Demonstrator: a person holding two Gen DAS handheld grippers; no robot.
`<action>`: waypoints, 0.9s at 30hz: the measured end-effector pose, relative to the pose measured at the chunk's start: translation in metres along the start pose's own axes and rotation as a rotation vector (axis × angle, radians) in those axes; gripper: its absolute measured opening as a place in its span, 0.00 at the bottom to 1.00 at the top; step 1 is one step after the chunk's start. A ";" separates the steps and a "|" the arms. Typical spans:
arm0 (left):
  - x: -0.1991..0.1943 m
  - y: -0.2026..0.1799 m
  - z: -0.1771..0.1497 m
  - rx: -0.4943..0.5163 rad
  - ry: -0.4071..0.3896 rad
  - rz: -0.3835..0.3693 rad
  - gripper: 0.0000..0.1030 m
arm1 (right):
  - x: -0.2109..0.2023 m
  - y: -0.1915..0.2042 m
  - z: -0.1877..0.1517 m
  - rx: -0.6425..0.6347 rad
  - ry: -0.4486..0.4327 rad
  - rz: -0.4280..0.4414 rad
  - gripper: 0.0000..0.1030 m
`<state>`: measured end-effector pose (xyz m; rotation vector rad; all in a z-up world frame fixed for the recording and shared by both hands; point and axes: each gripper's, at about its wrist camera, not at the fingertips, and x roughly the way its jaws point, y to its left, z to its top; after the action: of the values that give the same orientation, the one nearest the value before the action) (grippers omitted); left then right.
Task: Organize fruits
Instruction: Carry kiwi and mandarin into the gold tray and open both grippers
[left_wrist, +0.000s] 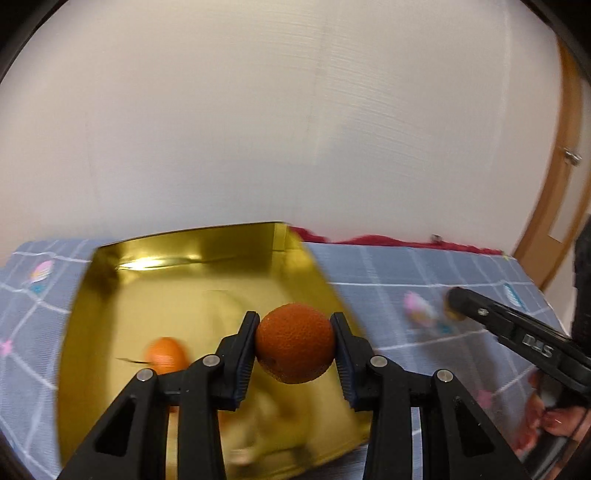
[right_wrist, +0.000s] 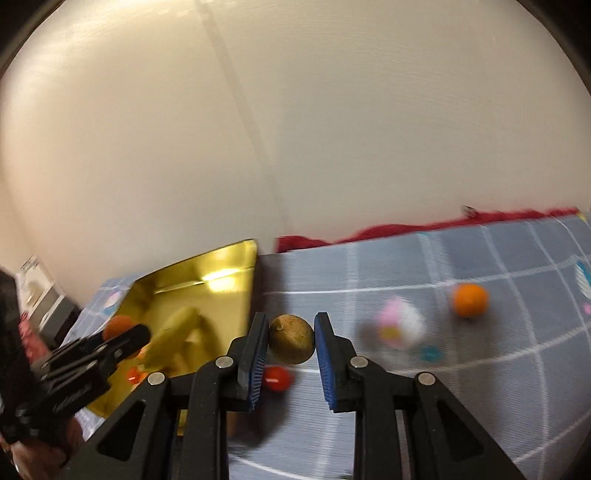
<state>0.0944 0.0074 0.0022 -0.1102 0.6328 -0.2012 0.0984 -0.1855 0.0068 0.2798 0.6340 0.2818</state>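
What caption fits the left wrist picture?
Left hand-held gripper holds an orange over the gold tray.

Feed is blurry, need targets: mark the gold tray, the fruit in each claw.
gold tray (left_wrist: 192, 251): left wrist view, back wall.
dark orange (left_wrist: 294, 343): left wrist view, centre, in left claw.
brown fruit (right_wrist: 291, 339): right wrist view, centre, in right claw.

Both grippers' fingers (left_wrist: 246, 354) (right_wrist: 255, 354) clamped, loaded.

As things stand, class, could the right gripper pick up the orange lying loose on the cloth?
Probably not yet: the right gripper is already shut on a brown fruit. The orange lies unobstructed on the cloth.
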 end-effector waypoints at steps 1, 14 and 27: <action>-0.001 0.010 0.000 -0.010 0.001 0.018 0.38 | 0.003 0.010 -0.001 -0.020 0.001 0.020 0.25; 0.013 0.117 -0.025 -0.237 0.106 0.125 0.38 | 0.061 0.073 -0.016 -0.160 0.111 0.063 0.25; 0.012 0.135 -0.032 -0.260 0.145 0.168 0.39 | 0.085 0.076 -0.022 -0.176 0.180 0.027 0.31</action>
<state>0.1055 0.1353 -0.0522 -0.2934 0.8070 0.0368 0.1369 -0.0828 -0.0304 0.0942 0.7786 0.3900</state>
